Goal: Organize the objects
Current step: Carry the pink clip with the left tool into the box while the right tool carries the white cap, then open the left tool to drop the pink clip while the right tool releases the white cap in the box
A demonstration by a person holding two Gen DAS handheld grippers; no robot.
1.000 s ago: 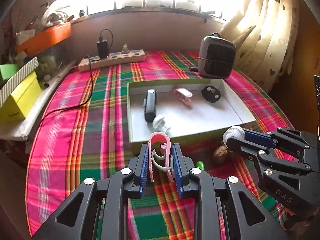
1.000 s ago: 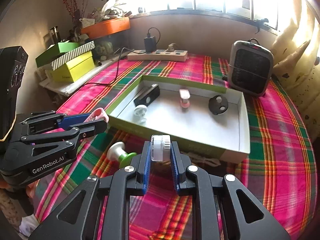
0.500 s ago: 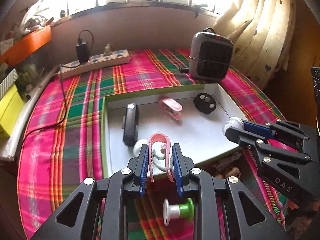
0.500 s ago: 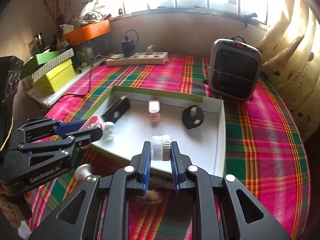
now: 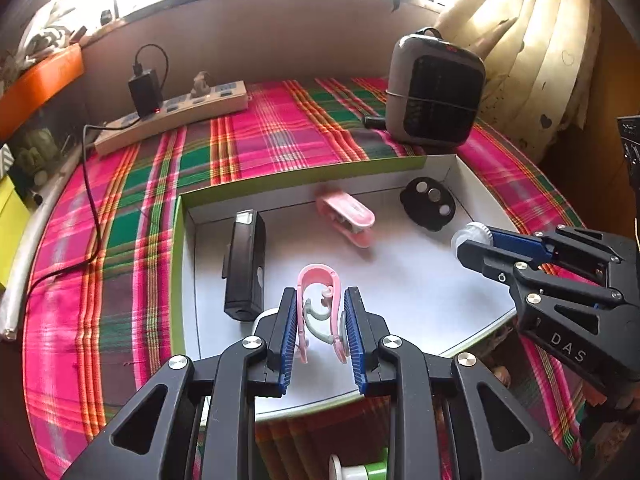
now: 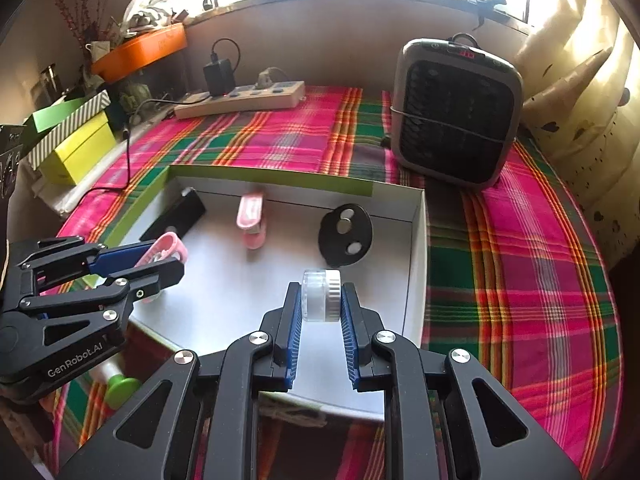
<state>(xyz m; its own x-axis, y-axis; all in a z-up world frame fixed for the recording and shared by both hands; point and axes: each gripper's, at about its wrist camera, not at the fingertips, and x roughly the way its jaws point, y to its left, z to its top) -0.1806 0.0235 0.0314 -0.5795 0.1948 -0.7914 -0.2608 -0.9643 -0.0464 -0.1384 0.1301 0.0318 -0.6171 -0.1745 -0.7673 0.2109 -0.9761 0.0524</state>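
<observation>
My left gripper [image 5: 320,312] is shut on a pink U-shaped clip [image 5: 319,285] and hangs over the near part of the shallow white box [image 5: 280,184] with green outer walls. My right gripper [image 6: 320,300] is shut on a small clear jar with a white ribbed lid [image 6: 322,295], held above the box [image 6: 416,248] near its right wall. In the box lie a black rectangular device [image 5: 245,258], a pink clip-like item [image 5: 346,216] and a black oval disc with metal studs [image 5: 428,203]. A white round piece [image 5: 262,317] is mostly hidden behind the left fingers.
A green-and-white spool [image 5: 356,470] lies on the plaid cloth before the box. A grey heater [image 6: 456,112] stands behind the box at right, a power strip [image 6: 240,98] with a charger at the back. Yellow and green boxes [image 6: 76,140] sit at far left.
Both grippers moved forward from before the box's near wall to over its inside, each still holding its object. The spool and the nut-like items slid out toward the bottom of view.
</observation>
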